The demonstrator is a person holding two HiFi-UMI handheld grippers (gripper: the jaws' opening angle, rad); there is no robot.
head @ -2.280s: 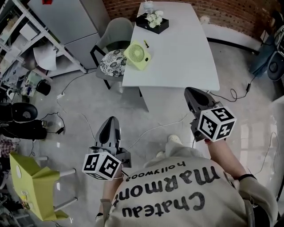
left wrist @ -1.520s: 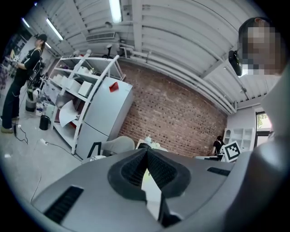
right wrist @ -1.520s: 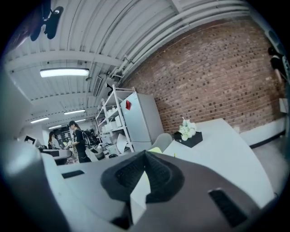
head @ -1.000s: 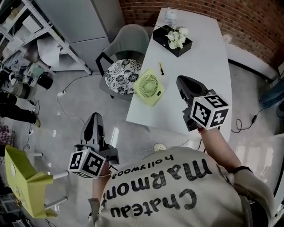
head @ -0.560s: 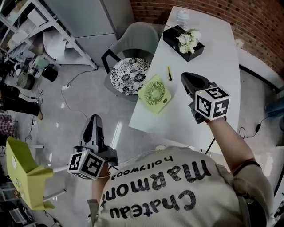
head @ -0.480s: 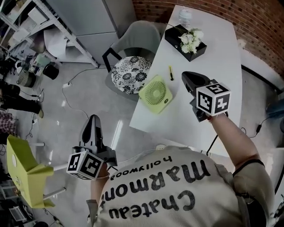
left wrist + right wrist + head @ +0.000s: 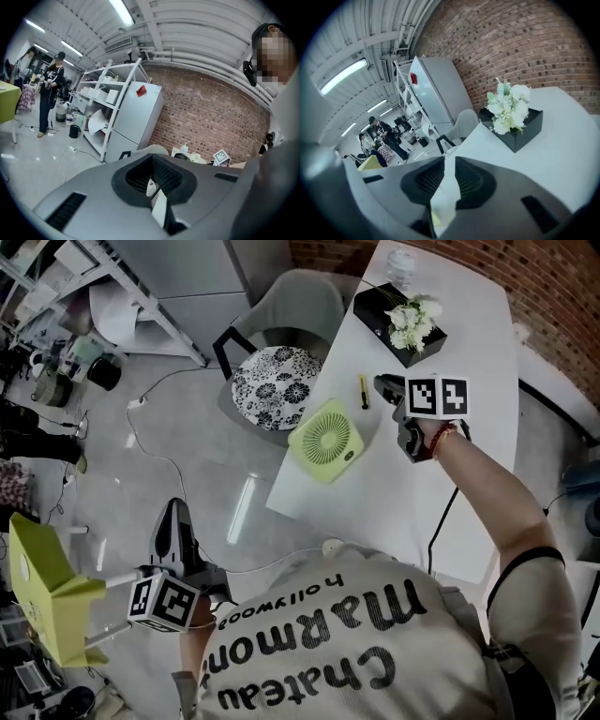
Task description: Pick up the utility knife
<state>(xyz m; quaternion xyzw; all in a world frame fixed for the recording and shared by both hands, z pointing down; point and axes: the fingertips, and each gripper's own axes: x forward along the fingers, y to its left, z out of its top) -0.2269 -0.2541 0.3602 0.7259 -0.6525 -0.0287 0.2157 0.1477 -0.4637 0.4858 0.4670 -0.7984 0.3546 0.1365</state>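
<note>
Hanging low over the floor at 7 o'clock, the left gripper (image 7: 172,521) kept its jaws together on nothing, well apart from the table (image 7: 483,352). The right gripper (image 7: 382,383), clearly the nearer, was opening its jaws, nothing between them. The utility knife (image 7: 364,392) lay on the table just beside them at 9 o'clock, long axis 12-to-6. Counted: two grippers, one fan (image 7: 326,440), one knife, one flower box (image 7: 410,320), one bottle (image 7: 401,259).
</note>
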